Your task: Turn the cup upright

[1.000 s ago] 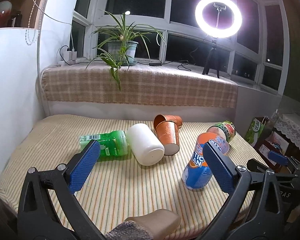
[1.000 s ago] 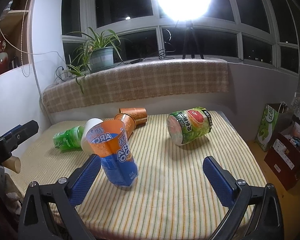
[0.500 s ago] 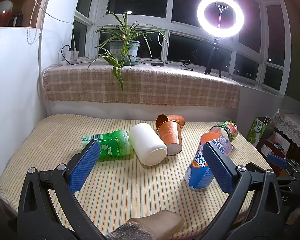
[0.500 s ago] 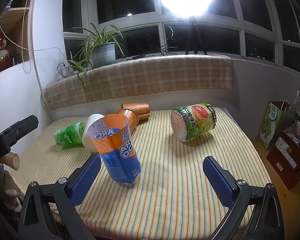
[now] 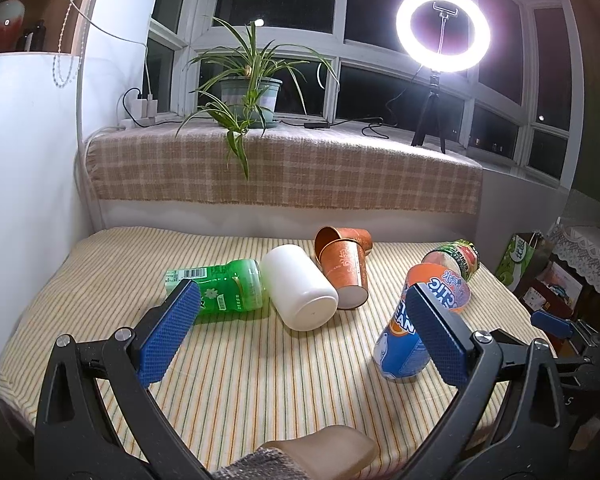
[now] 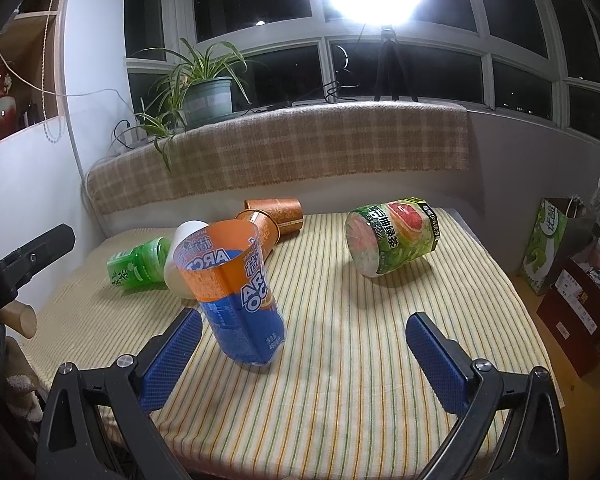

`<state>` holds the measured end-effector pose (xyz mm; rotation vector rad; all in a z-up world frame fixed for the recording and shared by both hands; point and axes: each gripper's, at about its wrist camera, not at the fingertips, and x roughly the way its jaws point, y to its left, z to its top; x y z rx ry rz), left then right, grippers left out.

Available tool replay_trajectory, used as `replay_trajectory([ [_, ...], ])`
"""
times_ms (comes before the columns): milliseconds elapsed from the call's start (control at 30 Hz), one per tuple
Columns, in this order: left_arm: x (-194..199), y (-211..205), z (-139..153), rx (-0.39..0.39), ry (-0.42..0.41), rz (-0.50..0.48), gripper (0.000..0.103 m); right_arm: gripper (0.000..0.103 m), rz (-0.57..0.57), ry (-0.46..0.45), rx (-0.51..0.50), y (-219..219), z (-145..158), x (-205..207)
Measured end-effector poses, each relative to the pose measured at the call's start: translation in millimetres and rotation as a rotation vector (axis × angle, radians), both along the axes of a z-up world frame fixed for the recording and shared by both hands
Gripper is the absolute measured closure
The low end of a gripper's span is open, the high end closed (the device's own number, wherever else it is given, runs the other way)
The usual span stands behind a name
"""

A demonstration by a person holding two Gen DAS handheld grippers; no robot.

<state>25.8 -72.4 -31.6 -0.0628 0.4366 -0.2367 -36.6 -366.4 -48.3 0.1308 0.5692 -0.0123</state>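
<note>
Cups lie scattered on a striped table [image 6: 340,360]. An orange-and-blue cup [image 6: 236,292] stands leaning, mouth up, ahead of the right gripper [image 6: 304,364]. Both grippers, left [image 5: 300,336] included, gape wide, empty. A nudge could topple it.

**Colours and patterns on the striped cloth**

The tablecloth [image 6: 340,360] is cream with thin orange and green stripes. The cut bottle cup [image 6: 236,292] has an orange upper band and a blue lower half with white lettering. The white cup [image 5: 300,292] is plain. The green bottle cup [image 5: 224,288] is bright green with a white barcode patch. Two copper-brown cups [image 5: 342,264] carry a faint ornamental pattern. The grapefruit-label cup [image 6: 392,236] is green and white with a pink fruit slice. The sill blanket [image 5: 284,176] is beige and brown check. Both grippers, left [image 5: 300,328] and right [image 6: 304,356], are black with blue textured pads [image 6: 172,360]. The plant [image 5: 248,92] is green in a grey-green pot.
</note>
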Motion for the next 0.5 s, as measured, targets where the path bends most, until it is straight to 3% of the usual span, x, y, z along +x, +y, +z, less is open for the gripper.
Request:
replay_trajectory([
  [500,8.1,4.3,-4.2,0.007,0.012,-0.001,0.0,0.0,0.012,0.024,0.008,0.2,-7.0,4.3],
])
